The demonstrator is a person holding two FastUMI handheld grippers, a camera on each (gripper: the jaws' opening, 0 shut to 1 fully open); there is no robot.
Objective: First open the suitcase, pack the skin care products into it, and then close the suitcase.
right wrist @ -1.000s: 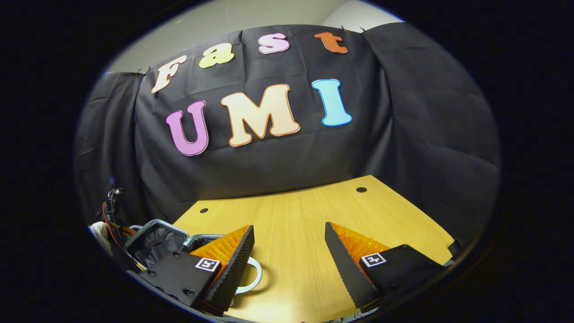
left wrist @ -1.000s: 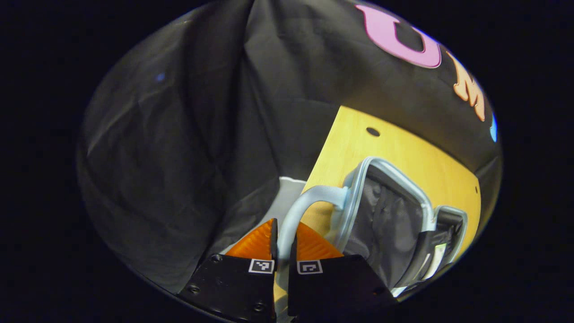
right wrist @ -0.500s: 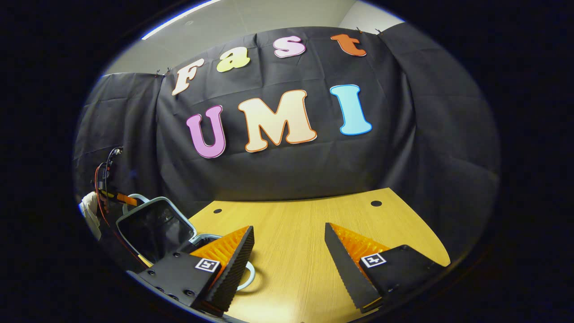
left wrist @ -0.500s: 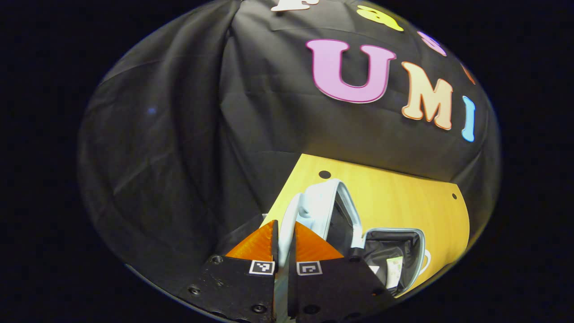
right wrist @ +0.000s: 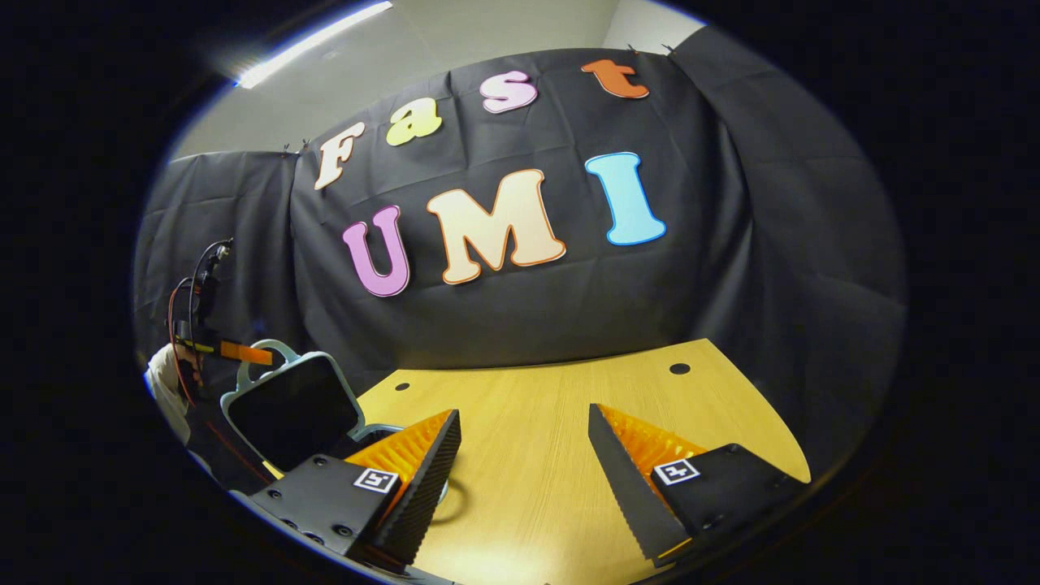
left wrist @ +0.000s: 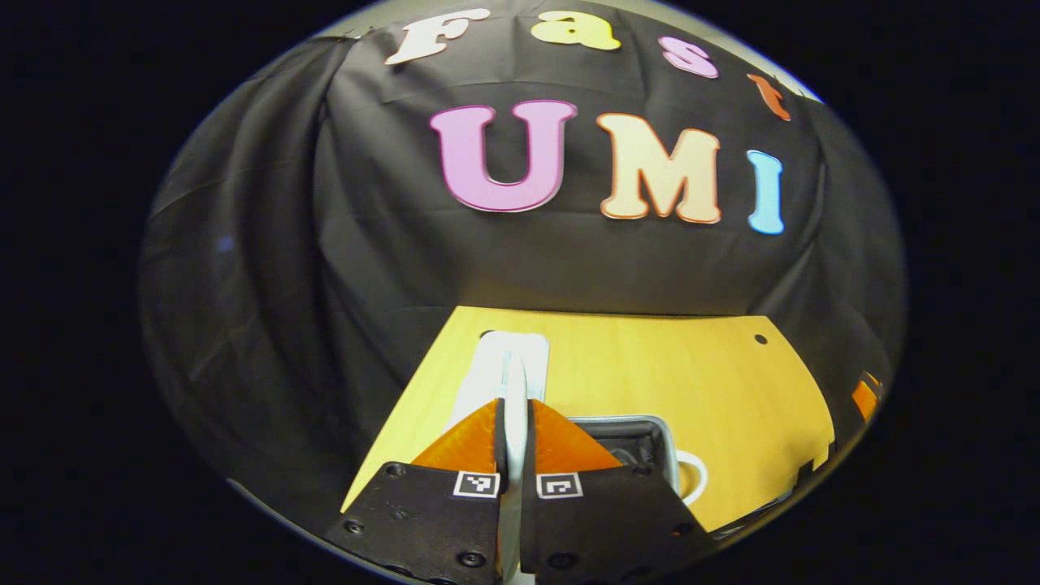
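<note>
The left gripper (left wrist: 513, 422) is closed on the pale handle (left wrist: 513, 382) of the suitcase lid (right wrist: 292, 406), both fingers pinching the thin loop between them. In the right gripper view that lid stands close to upright at the left edge of the wooden surface (right wrist: 561, 422), its dark lining facing the camera, with the other gripper and a hand (right wrist: 166, 386) at its top edge. The lower half of the suitcase (left wrist: 642, 435) lies open on the surface just right of the held handle, its rim pale and its inside dark; what lies in it is too hidden to tell.

The right gripper (right wrist: 524, 455) is open, its fingers spread wide over bare wood and touching nothing.

Judging by its look, the suitcase is a small hard shell: stiff, light, with a smooth rim that would slip under a pinch. The handle is the sensible place to hold, since it is narrow enough to fit between the fingers and gives leverage on the hinge. The lid will probably swing freely and drop shut once past upright, so lowering it calls for a steady hold. The light base may slide, and the free gripper could brace it.
</note>
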